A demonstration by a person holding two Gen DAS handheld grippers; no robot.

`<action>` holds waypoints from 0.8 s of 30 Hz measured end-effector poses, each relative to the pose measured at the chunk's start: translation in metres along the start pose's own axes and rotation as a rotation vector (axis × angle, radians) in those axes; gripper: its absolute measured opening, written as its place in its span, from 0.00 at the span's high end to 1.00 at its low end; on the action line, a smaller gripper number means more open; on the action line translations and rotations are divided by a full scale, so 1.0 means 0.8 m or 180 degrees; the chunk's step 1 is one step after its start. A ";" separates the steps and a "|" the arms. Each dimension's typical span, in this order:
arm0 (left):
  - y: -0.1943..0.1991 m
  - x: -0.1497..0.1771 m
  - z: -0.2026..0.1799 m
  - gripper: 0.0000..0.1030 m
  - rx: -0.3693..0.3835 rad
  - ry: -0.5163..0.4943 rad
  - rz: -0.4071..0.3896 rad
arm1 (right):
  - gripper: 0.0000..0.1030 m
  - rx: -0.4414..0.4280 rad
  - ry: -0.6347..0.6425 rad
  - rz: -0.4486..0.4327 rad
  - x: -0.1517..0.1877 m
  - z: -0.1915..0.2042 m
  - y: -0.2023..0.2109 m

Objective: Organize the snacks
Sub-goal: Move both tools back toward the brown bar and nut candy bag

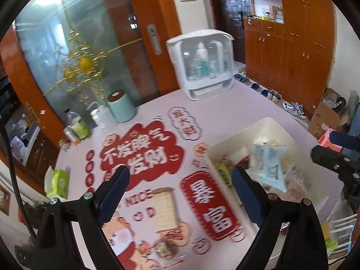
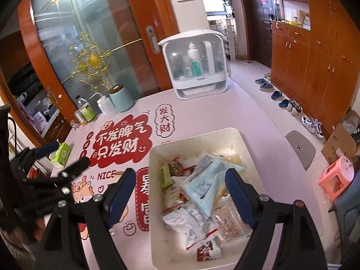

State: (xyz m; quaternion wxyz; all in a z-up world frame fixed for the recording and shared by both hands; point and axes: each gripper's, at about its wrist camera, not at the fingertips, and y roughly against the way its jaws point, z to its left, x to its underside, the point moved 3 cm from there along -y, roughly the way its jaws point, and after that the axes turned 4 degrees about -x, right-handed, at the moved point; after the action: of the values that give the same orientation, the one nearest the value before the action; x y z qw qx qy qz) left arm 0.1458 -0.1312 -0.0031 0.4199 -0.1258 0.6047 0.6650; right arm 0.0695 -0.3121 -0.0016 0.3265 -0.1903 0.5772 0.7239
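A cream plastic bin [image 2: 155,157] sits on the pink table and holds several snack packets. A light blue packet [image 2: 209,184] lies on top, with a green bar [image 2: 166,175], white wrappers [image 2: 182,222] and a dark red packet [image 2: 205,250] around it. My right gripper [image 2: 180,184] is open and empty, hovering above the bin. My left gripper [image 1: 180,177] is open and empty over the table's printed mat, left of the bin [image 1: 267,123]. The blue packet [image 1: 267,164] shows blurred there. The left gripper also shows at the left edge of the right wrist view [image 2: 65,157].
A white bottle steriliser [image 2: 195,65] stands at the table's far side. A mint canister [image 2: 121,99], bottles [image 2: 86,110] and a green tissue pack [image 2: 63,153] sit at the left. A grey chair [image 2: 300,148], pink stool [image 2: 337,180], cardboard box [image 2: 339,144] and shoes [image 2: 312,123] are on the right.
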 end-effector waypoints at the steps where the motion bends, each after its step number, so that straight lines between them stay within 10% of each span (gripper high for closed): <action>1: 0.002 0.001 0.013 0.12 -0.0036 0.0012 -0.0005 | 0.20 -0.0023 0.0031 -0.0008 0.000 0.007 0.001; 11: -0.010 0.029 0.138 0.12 -0.0295 0.0255 0.0129 | 0.20 -0.0323 0.0304 0.0196 0.011 0.109 -0.034; 24: -0.124 0.081 0.165 0.12 0.0052 -0.0098 0.0664 | 0.21 -0.0536 0.0570 0.1025 0.116 0.213 -0.162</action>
State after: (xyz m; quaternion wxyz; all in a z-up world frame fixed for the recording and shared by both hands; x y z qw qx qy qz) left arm 0.2215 0.0065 -0.0850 0.3587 -0.0485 0.6134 0.7020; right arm 0.1097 -0.1093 -0.1097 0.1368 -0.1857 0.5643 0.7927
